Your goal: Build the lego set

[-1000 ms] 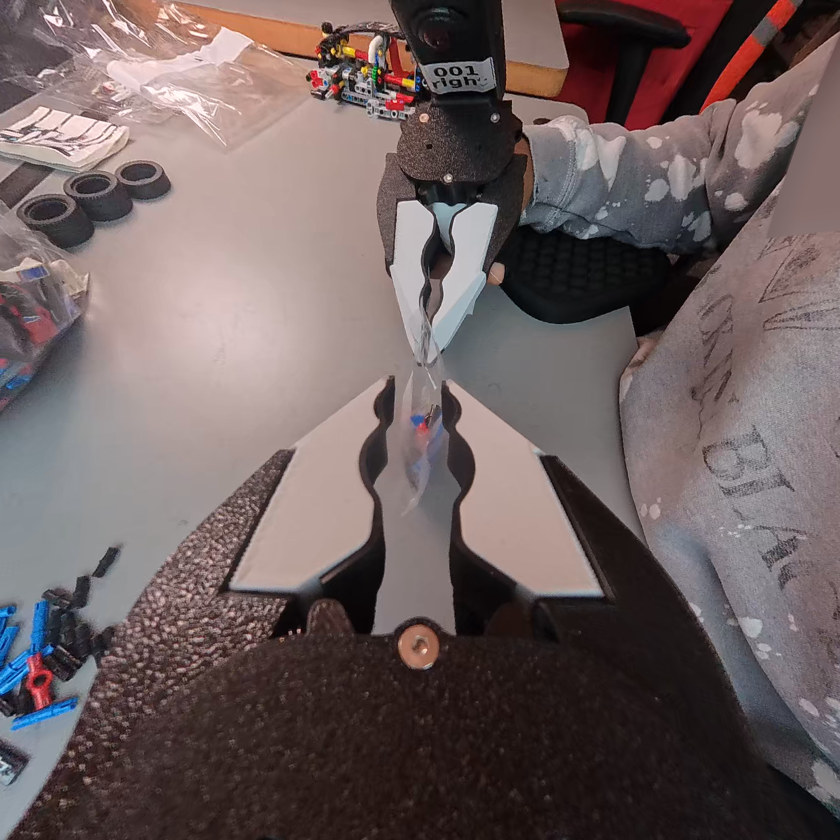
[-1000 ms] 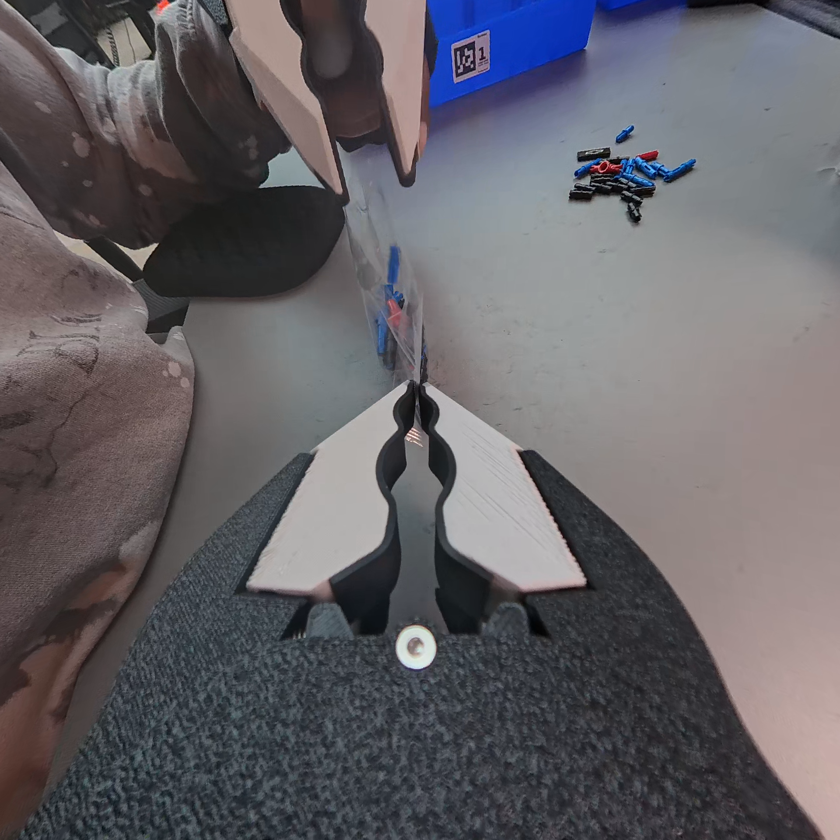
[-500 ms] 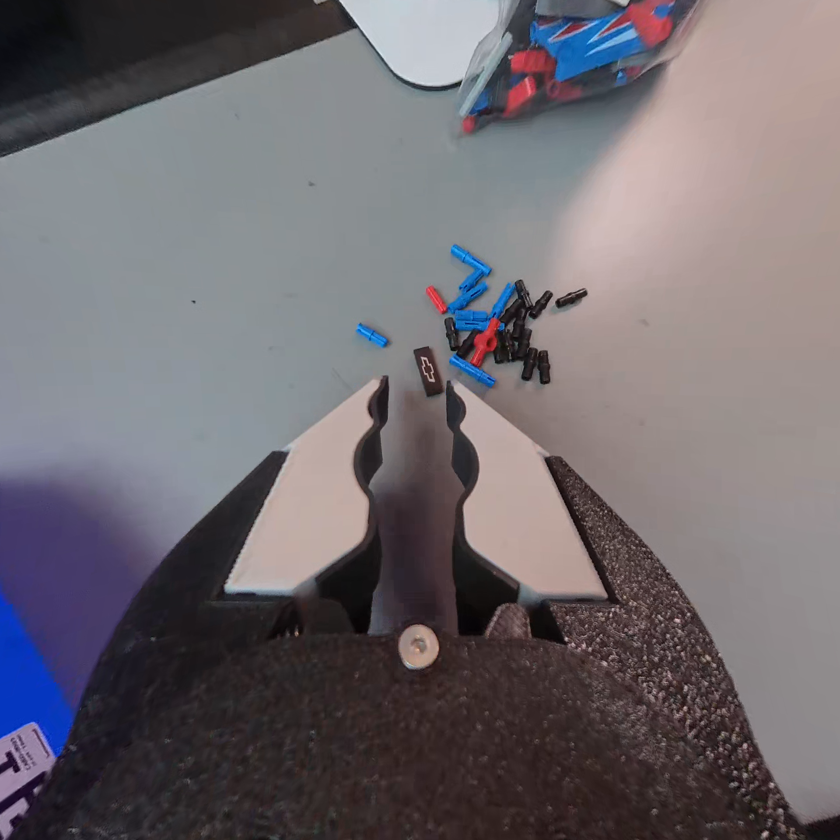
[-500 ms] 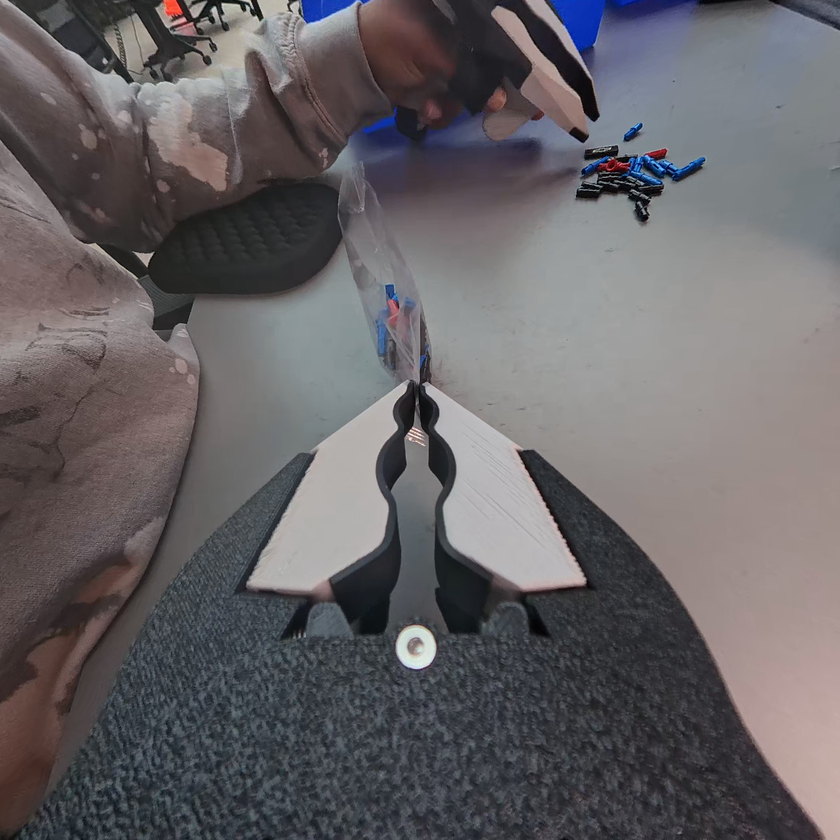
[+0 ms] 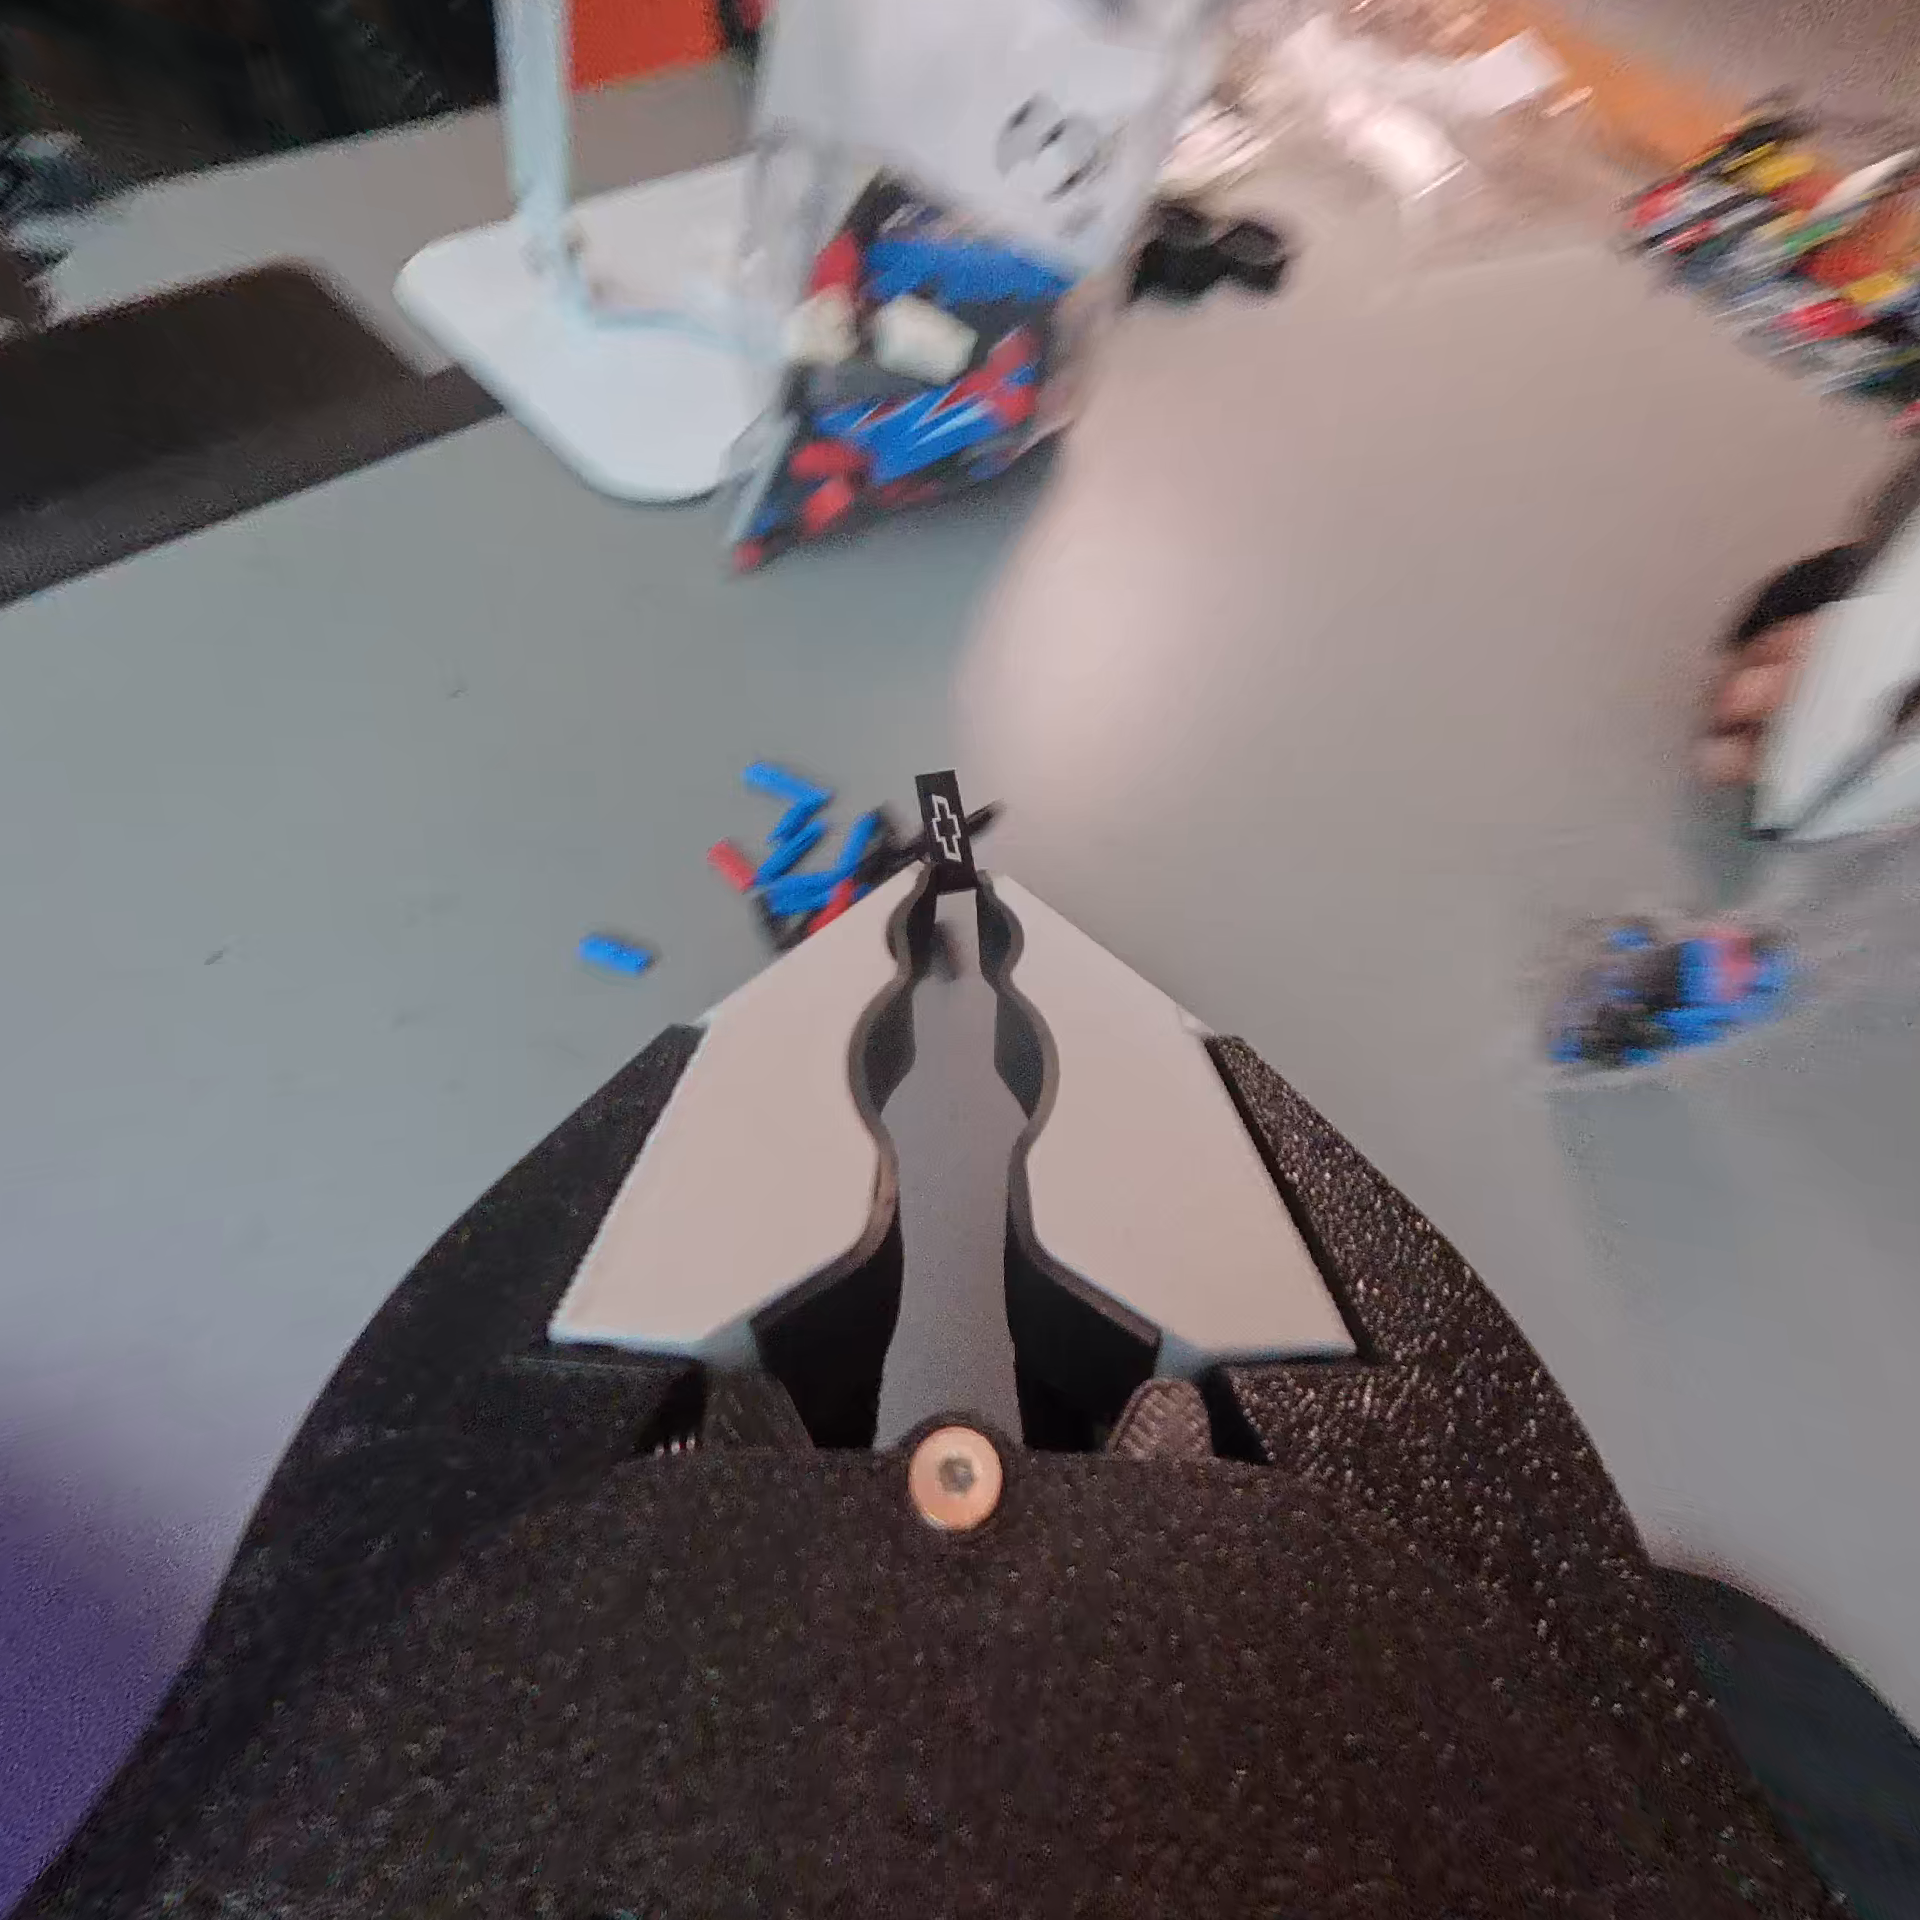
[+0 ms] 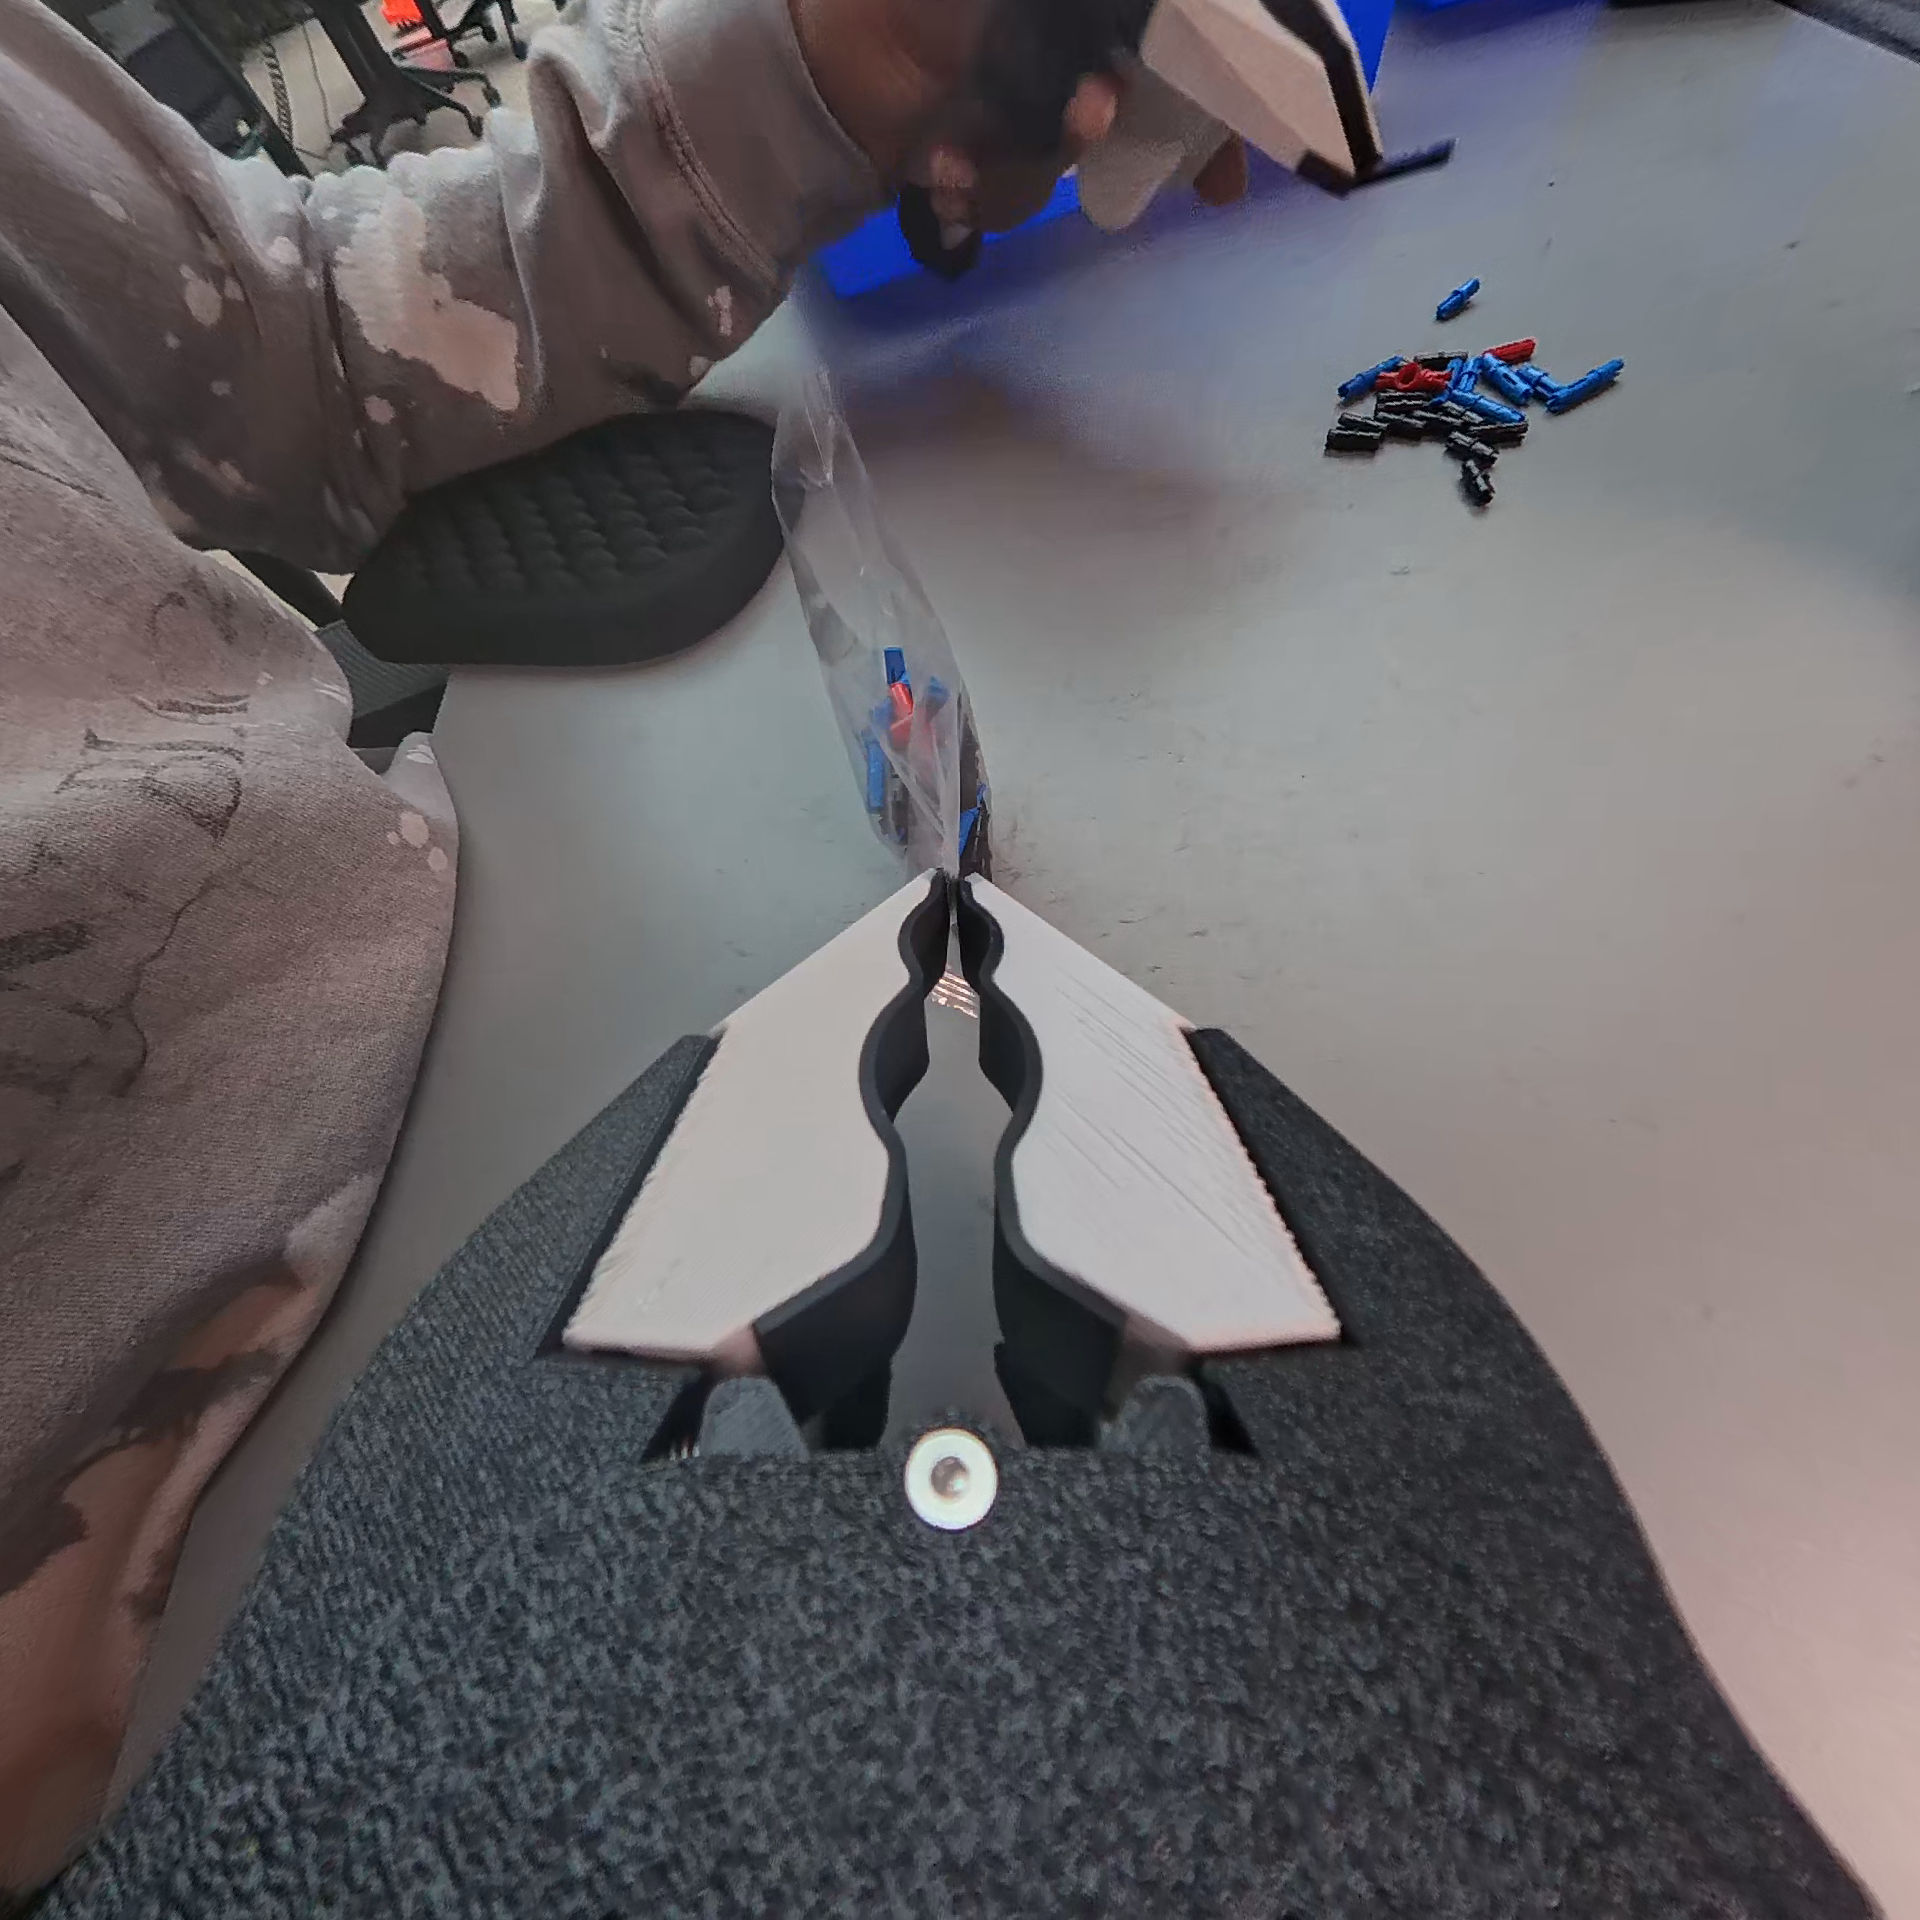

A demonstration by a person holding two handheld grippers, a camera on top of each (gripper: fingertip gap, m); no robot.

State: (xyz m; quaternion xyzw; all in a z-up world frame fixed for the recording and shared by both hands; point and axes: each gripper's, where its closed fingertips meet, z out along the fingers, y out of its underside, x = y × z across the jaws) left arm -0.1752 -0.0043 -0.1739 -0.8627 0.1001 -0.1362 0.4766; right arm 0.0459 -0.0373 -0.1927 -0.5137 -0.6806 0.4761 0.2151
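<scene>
Grey table (image 6: 1455,935) | left tongs (image 5: 951,883) pinch black tile (image 5: 940,831) | right tongs (image 6: 951,883) clamp bag (image 6: 883,675), background blurred

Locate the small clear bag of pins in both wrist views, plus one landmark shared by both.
Left wrist view: the small clear bag of pins sits at the right edge, blurred, under the right gripper.
Right wrist view: the bag is at centre, its corner pinched between that gripper's fingertips.
Shared landmark: the loose pile of blue, black and red pins on the grey table.
</scene>
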